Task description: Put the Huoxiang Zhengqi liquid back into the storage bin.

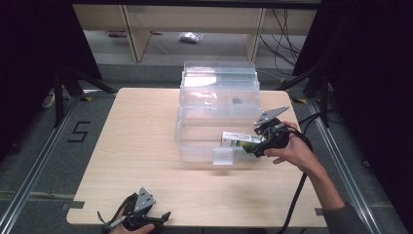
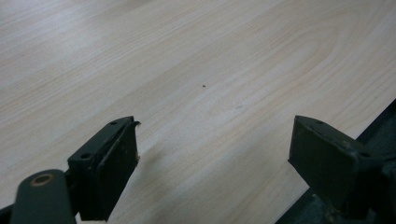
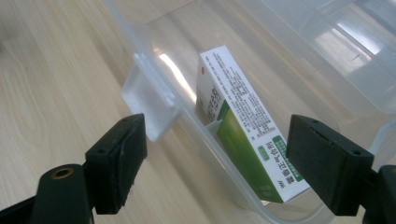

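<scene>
We look down on a pale wooden table (image 1: 141, 146) that takes up the middle of the high view. On it, right of centre, stands a clear plastic box (image 1: 204, 141) with its lid (image 1: 219, 80) swung open toward the top of the frame; a latch tab (image 1: 223, 156) juts from its near wall.

Inside the clear plastic box, leaning against that near wall, is a white and green carton (image 1: 239, 141). In the right gripper view we see the white and green carton (image 3: 243, 135) tilted, its lower end down in the corner of the box, lying between the two black jaws but with a gap on each side; no pad presses on it.

The right gripper (image 1: 263, 144) sits at the box's right end, at centre right of the high view, and its jaws stand spread wide.

The left gripper (image 1: 139, 217) rests at the bottom edge, left of centre, near the table's front rim. In its own view the left gripper (image 2: 215, 163) is spread apart over bare wood, with nothing between the jaws.
</scene>
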The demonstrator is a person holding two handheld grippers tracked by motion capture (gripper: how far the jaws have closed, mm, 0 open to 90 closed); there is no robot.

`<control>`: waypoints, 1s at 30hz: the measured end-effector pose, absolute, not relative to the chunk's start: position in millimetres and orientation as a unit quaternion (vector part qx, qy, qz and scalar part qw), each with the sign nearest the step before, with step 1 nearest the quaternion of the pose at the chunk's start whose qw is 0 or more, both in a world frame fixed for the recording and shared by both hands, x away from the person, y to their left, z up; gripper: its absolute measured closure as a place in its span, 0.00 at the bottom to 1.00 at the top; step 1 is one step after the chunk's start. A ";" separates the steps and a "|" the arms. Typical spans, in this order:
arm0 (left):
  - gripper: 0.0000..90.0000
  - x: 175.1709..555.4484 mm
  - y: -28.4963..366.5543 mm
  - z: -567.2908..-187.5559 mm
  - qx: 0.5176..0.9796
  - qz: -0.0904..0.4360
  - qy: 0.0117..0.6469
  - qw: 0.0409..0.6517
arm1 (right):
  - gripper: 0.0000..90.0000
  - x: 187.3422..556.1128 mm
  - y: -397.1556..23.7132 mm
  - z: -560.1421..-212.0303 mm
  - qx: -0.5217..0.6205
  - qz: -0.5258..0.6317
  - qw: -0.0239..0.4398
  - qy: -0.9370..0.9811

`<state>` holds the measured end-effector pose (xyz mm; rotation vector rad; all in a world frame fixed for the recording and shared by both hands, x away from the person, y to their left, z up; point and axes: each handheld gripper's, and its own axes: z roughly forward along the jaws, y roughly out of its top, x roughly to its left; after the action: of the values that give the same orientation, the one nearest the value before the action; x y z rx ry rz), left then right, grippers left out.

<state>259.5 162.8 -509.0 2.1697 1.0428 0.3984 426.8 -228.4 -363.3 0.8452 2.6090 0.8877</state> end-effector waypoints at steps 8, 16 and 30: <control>0.17 259.8 162.9 -509.4 0.835 0.157 0.402 0.342 | 0.21 413.3 -228.8 -371.0 0.277 0.321 0.140 0.895; 0.17 259.0 162.0 -509.1 0.832 0.151 0.405 0.349 | 0.21 402.8 -230.8 -380.7 0.278 0.334 0.144 0.889; 0.17 259.3 162.9 -508.7 0.835 0.151 0.402 0.344 | 0.21 386.1 -231.3 -395.6 0.303 0.358 0.129 0.874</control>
<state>259.3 162.9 -508.7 2.1702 1.0432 0.3911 386.1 -231.3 -395.6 0.8801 2.5400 1.0392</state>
